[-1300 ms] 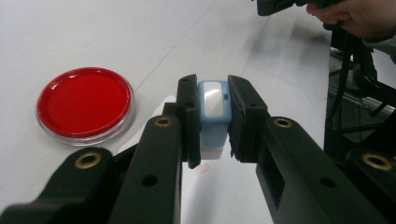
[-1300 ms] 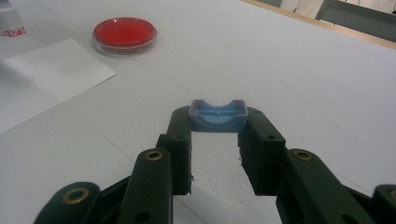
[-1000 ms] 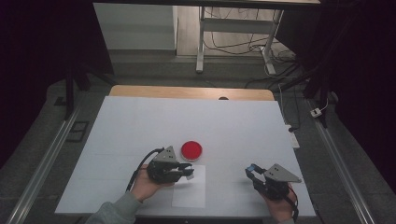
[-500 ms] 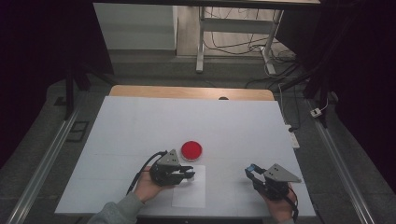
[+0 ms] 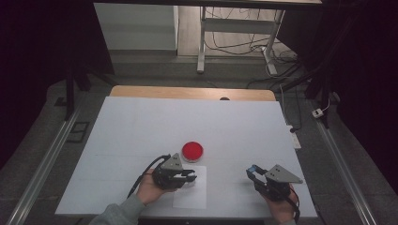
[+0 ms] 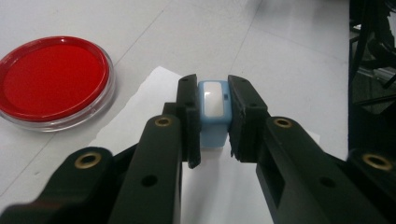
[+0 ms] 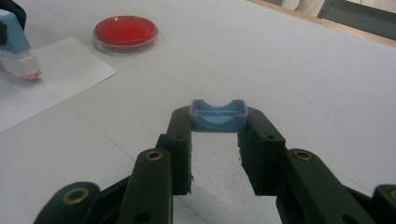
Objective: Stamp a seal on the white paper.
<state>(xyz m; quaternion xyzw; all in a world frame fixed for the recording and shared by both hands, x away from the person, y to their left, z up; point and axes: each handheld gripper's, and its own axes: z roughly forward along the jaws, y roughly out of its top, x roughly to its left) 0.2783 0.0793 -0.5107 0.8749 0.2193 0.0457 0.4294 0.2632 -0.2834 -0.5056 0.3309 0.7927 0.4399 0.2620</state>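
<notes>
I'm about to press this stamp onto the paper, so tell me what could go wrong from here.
1. The stamp sits in the left gripper only at the jaw tips, so it may tilt and print unevenly.
2. The paper lies loose and could slide or lift.
3. The cap in the right gripper is also pinched only at its ends and could slip.

**Hand and gripper posture**

The left hand [image 5: 148, 187] enters from the bottom edge in a grey sleeve and carries the left gripper [image 5: 190, 177] low and roughly level, jaws pointing to the right of the high view. Its jaws are clamped on a pale blue item. The right hand [image 5: 280, 206] sits near the bottom right edge; the right gripper [image 5: 252, 171] points up and to the left. Its jaws are closed on a blue piece held at the tips.
</notes>
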